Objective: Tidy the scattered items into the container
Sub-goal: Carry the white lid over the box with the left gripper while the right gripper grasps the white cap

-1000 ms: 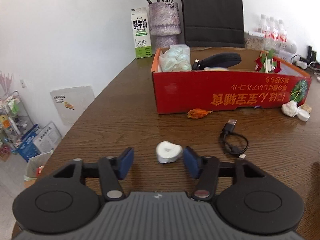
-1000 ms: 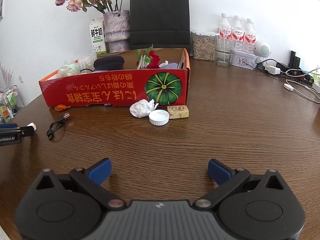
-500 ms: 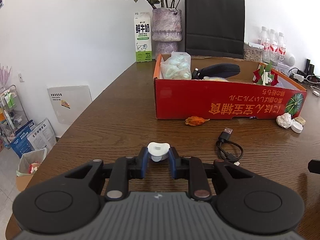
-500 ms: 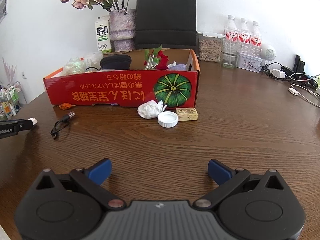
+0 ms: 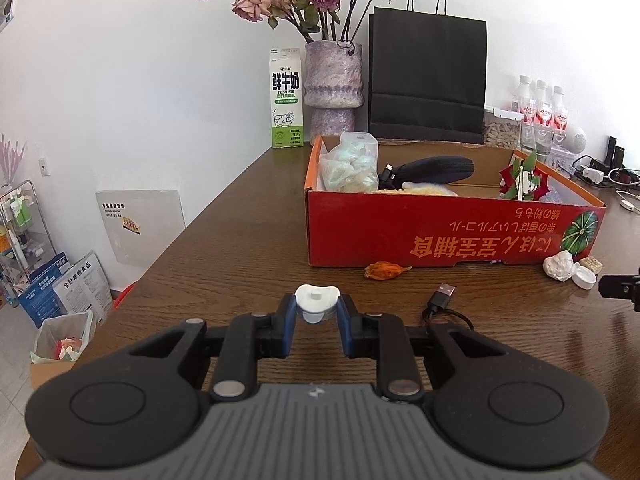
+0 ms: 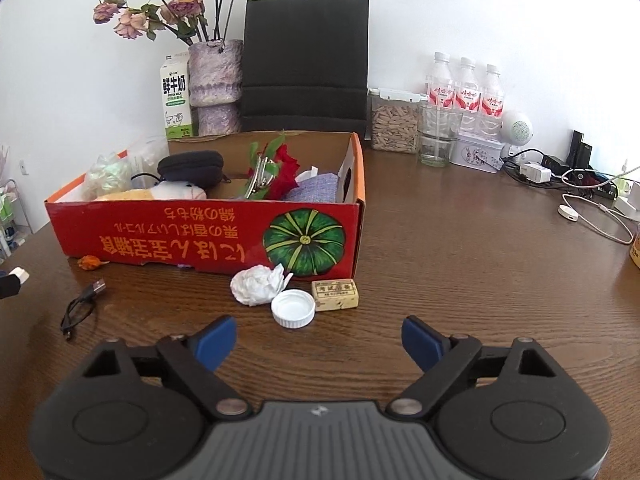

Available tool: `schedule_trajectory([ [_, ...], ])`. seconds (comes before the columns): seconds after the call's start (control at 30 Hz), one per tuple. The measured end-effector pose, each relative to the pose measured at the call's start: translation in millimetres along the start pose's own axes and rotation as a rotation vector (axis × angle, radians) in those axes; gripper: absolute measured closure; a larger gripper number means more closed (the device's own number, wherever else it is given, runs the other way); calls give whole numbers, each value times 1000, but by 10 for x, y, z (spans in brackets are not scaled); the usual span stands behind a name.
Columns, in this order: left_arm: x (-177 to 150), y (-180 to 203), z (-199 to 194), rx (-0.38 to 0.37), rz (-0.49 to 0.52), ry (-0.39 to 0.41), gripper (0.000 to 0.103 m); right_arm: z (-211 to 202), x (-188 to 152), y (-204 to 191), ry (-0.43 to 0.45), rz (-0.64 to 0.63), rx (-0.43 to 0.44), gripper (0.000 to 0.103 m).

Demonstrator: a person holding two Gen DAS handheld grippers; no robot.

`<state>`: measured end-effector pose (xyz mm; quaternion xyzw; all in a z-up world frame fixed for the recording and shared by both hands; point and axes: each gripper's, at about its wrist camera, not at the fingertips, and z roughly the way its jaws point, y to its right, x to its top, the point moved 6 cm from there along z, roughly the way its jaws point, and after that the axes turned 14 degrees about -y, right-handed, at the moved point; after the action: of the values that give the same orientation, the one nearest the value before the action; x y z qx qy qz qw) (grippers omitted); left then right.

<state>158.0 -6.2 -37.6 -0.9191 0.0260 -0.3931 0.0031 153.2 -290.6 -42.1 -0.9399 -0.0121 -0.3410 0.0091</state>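
My left gripper (image 5: 317, 312) is shut on a small white plastic piece (image 5: 316, 300), held above the brown table in front of the red cardboard box (image 5: 440, 236). The box holds a black pouch (image 5: 436, 166), a bag of pale green items (image 5: 352, 168) and a red flower decoration (image 6: 280, 170). My right gripper (image 6: 318, 338) has its jaws closing with nothing between them; just ahead of it lie a white bottle cap (image 6: 293, 308), a crumpled white tissue (image 6: 258, 284) and a small tan block (image 6: 335, 295).
A black USB cable (image 5: 442, 306) and an orange dried scrap (image 5: 384, 270) lie before the box. Behind it stand a milk carton (image 5: 286, 100), a vase of flowers (image 5: 332, 84), a black paper bag (image 5: 428, 84) and water bottles (image 6: 464, 92). Chargers and cables (image 6: 576, 184) crowd the far right.
My left gripper closed on the white piece and lifted it off the table. My right gripper moved toward the cap, tissue and block, and its jaws narrowed.
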Motion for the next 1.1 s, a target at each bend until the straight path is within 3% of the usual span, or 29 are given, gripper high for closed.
schedule_trajectory([
  [0.23, 54, 46, -36, -3, 12, 20, 81, 335, 165, -109, -54, -18, 10, 42],
  [0.27, 58, 47, -38, -3, 11, 21, 81, 366, 186, -111, -53, -12, 11, 51],
  [0.3, 58, 45, -41, -3, 11, 22, 81, 370, 200, -111, -47, -7, 17, 73],
  [0.67, 99, 39, -138, -20, 8, 53, 81, -156, 171, -210, 93, -23, 72, 76],
  [0.87, 332, 134, -259, -31, 10, 123, 81, -360, 462, -215, 179, -24, 84, 76],
  [1.1, 846, 367, -303, -60, -19, 219, 81, -397, 967, -251, 274, 3, 110, 76],
])
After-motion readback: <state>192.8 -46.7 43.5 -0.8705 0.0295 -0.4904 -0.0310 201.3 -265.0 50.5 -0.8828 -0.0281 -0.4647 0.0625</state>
